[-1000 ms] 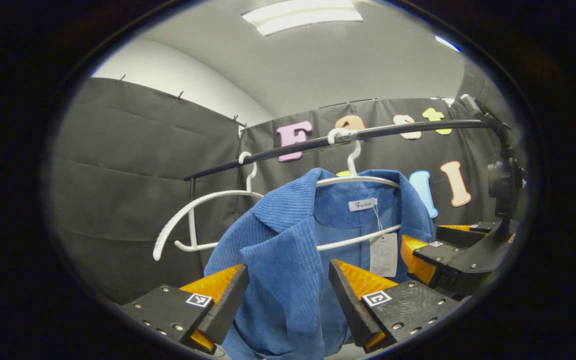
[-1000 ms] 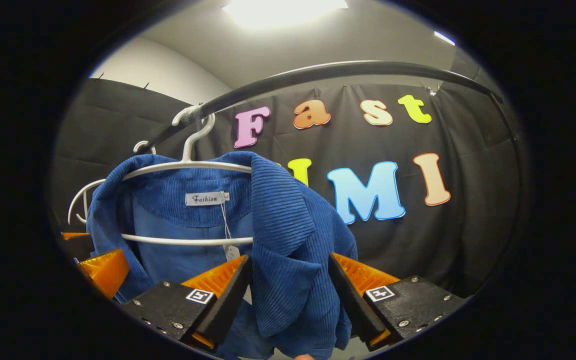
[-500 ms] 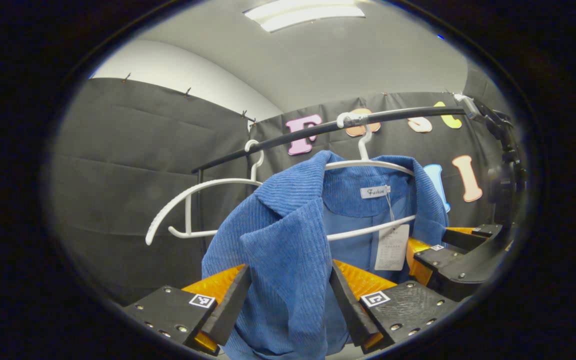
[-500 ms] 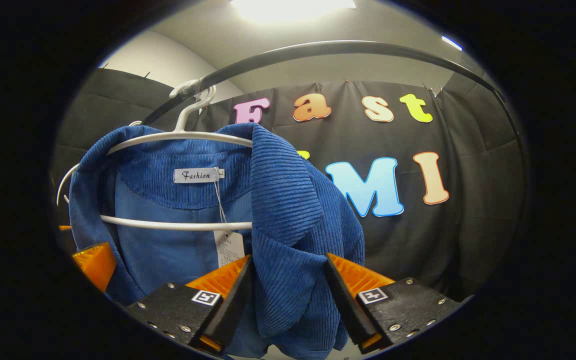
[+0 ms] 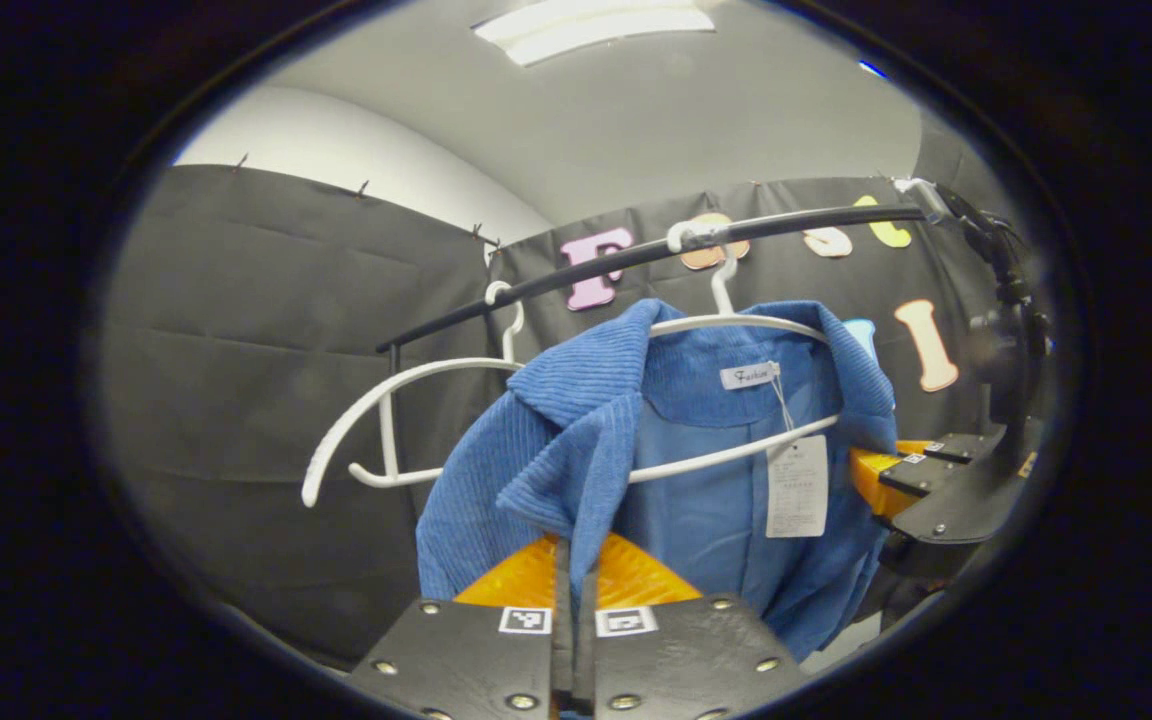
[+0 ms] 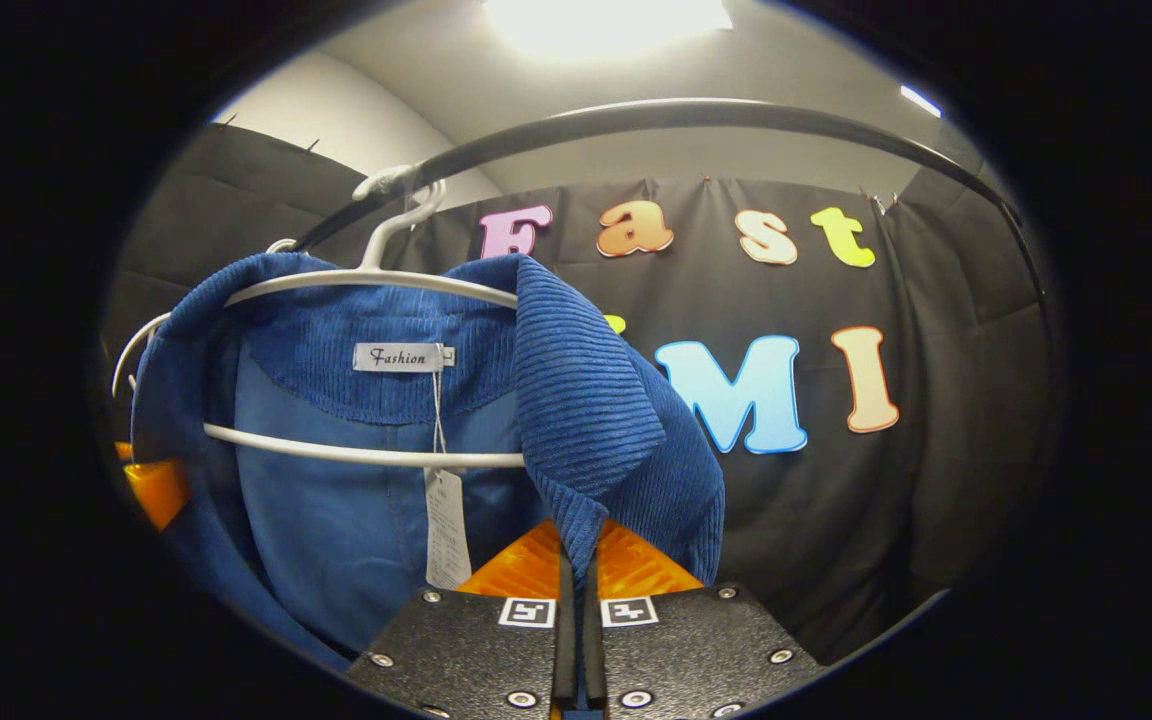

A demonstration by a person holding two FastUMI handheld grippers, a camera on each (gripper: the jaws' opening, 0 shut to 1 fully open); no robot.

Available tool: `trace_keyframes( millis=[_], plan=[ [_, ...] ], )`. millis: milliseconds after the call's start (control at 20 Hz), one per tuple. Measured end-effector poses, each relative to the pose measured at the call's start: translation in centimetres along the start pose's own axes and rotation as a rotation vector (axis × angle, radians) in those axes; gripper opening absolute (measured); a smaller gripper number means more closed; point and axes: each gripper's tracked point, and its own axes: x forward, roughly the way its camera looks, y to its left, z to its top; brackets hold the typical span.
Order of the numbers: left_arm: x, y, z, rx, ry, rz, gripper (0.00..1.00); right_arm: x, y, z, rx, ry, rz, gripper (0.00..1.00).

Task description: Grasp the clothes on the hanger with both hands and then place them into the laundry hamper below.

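**Both lapels pinched, jacket not yet off the hanger**

On the black rail (image 6: 696, 115), the blue corduroy jacket (image 6: 596, 420) hangs from its white hanger (image 6: 356, 285). Left gripper (image 5: 570, 575) is closed tight on one front edge; right gripper (image 6: 576, 570) is likewise clamped on the opposite lapel. Grasping looks done. Lifting the jacket clear of the hanger and lowering it into the hamper remain. An empty white hanger (image 5: 386, 400) hangs beside.

One blue jacket (image 5: 696, 500); two white hangers (image 5: 391, 420); one black rail (image 5: 636, 262); two grippers (image 5: 573, 560).
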Motion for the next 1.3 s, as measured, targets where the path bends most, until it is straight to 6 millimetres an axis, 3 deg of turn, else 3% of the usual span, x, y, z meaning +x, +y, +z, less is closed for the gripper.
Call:
trace_keyframes(
  millis=[250,600,950,1300],
  plan=[
    [-1.4,0.8,2.1,0.001,-0.043,-0.021,0.00,-1.1,-1.3,2.5,-0.001,-0.079,-0.030,0.02],
    [-3.0,5.0,6.6,-0.001,-0.117,0.009,0.03,-1.8,-5.2,6.2,0.007,-0.161,-0.103,0.02],
    [-1.2,8.8,9.2,0.031,-0.170,0.053,0.02,-0.3,-8.9,9.9,-0.049,-0.252,-0.157,0.01],
    [1.4,11.7,11.0,0.103,-0.209,0.044,0.00,1.0,-10.5,9.9,-0.119,-0.278,-0.170,0.01]
  ],
)
